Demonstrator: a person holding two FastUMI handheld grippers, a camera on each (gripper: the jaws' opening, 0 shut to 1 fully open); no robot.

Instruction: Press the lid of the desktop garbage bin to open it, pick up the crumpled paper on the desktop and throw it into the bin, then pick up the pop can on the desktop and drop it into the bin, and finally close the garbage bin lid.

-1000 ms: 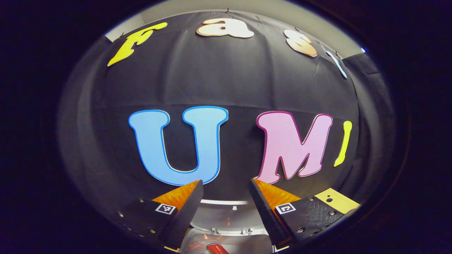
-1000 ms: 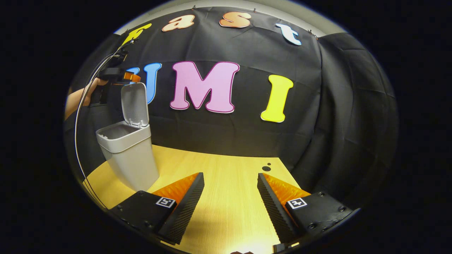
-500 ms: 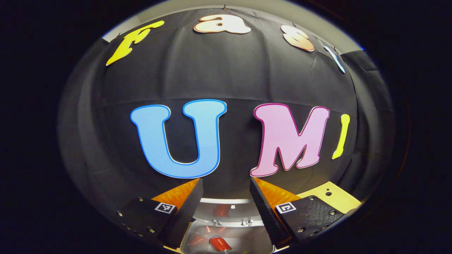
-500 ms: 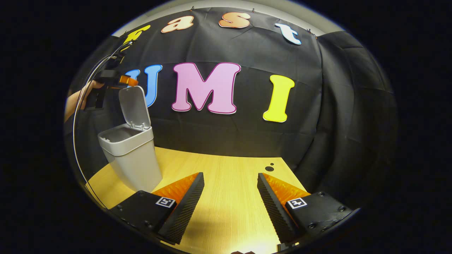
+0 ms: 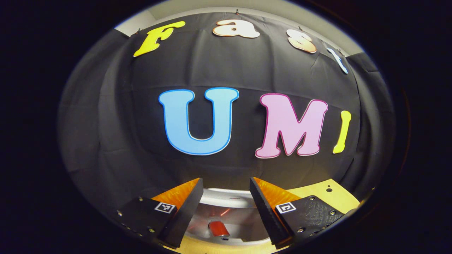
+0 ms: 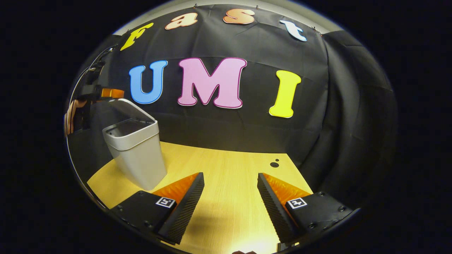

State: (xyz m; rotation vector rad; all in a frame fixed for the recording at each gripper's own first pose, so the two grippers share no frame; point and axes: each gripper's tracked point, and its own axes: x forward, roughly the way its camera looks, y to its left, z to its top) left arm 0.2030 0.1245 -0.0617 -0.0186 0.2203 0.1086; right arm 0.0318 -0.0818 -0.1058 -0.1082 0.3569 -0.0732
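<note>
The grey desktop bin (image 6: 134, 158) stands at the table's left side in the right gripper view. Its lid (image 6: 130, 109) slants about halfway down over the opening, hinged at the far side. My left gripper (image 6: 106, 93) sits at the lid's raised free edge, held by a hand (image 6: 72, 113). In the left gripper view, my left gripper (image 5: 226, 180) is open with the lid's white rim (image 5: 226, 194) just beyond its fingertips. The red pop can (image 5: 219, 228) lies below, inside the bin. My right gripper (image 6: 230, 174) hovers open over the table, holding nothing.
The wooden table (image 6: 229, 158) runs to the black cloth wall behind. Two small dark holes (image 6: 274, 164) mark its far right part. A cable (image 6: 76, 88) arcs down from the left gripper at the left edge. A corner of the table (image 5: 328, 197) lies right of the bin.
The lid has swung from upright to about halfway down, and my left gripper has come down with its free edge. My right gripper has hardly moved.
</note>
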